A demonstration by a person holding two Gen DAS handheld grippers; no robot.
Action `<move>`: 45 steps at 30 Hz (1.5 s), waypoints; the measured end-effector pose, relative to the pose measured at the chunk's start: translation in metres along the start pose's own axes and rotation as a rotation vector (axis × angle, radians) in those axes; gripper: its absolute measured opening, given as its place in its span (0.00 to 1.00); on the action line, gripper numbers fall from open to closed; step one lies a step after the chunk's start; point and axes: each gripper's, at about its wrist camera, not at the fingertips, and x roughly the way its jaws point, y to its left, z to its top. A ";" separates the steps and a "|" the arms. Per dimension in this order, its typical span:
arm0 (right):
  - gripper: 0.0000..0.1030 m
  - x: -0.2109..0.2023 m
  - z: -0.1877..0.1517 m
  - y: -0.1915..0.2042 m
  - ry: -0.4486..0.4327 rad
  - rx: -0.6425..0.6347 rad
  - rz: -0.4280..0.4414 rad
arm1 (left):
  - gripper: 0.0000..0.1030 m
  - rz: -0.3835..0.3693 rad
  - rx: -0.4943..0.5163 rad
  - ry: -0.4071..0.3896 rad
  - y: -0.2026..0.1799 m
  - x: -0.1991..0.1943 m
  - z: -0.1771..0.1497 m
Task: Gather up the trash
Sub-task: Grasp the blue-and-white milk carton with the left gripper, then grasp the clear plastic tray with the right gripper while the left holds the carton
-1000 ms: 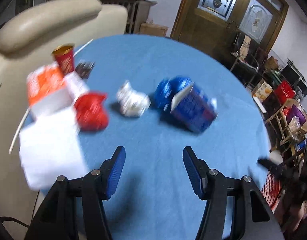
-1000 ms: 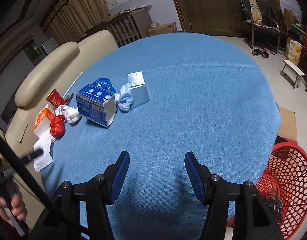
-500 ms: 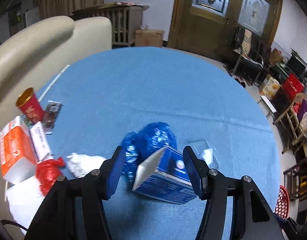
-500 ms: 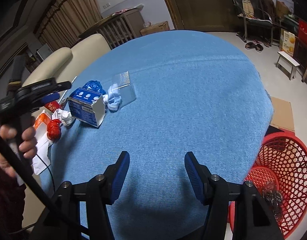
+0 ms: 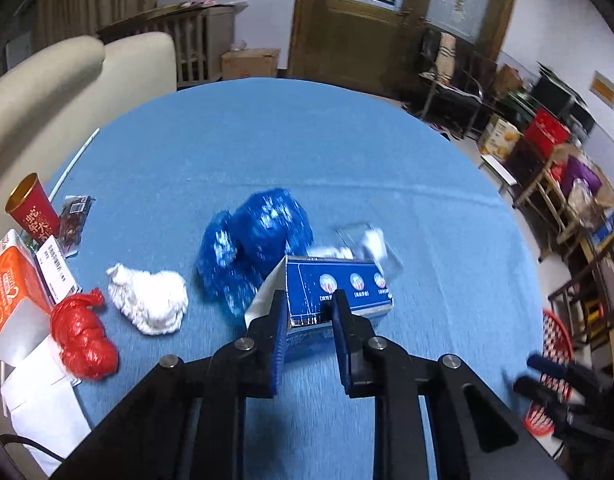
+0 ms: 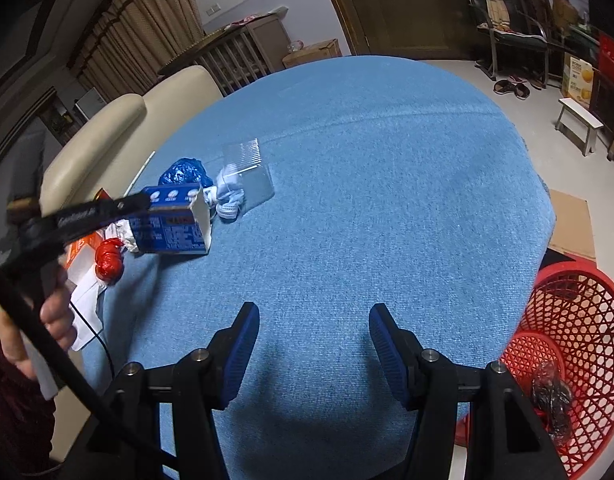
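My left gripper (image 5: pixel 307 306) is shut on the near edge of a blue carton (image 5: pixel 339 292); it also shows in the right wrist view (image 6: pixel 173 224), lifted a little off the blue tablecloth. Behind it lie a crumpled blue bag (image 5: pixel 255 240), a white crumpled tissue (image 5: pixel 151 298), a red bag (image 5: pixel 83 338) and a clear plastic box (image 6: pixel 247 172). My right gripper (image 6: pixel 314 320) is open and empty over the table's near right part. A red mesh basket (image 6: pixel 575 356) stands on the floor to its right.
A red paper cup (image 5: pixel 31 208), an orange-white carton (image 5: pixel 9 292), a dark wrapper (image 5: pixel 75 220) and white paper (image 5: pixel 43 404) lie at the table's left edge. A beige sofa (image 5: pixel 59 88) stands behind. Chairs and boxes fill the room's right side.
My left gripper moved forward over the blue carton and closed on it. The carton has tipped and risen slightly. My right gripper stayed open and barely moved.
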 end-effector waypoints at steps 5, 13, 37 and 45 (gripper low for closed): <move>0.60 0.002 0.000 -0.001 0.004 0.011 0.003 | 0.22 -0.070 0.022 0.025 -0.005 -0.013 -0.029; 0.60 -0.005 -0.001 -0.007 -0.008 0.021 0.004 | 0.22 -0.132 0.085 0.022 -0.009 -0.048 -0.066; 0.60 0.004 -0.006 -0.006 0.015 0.018 -0.005 | 0.63 0.040 -0.048 0.066 -0.007 0.019 -0.054; 0.60 0.007 -0.004 0.004 0.017 -0.010 -0.013 | 0.57 0.022 -0.082 0.030 0.008 0.009 -0.062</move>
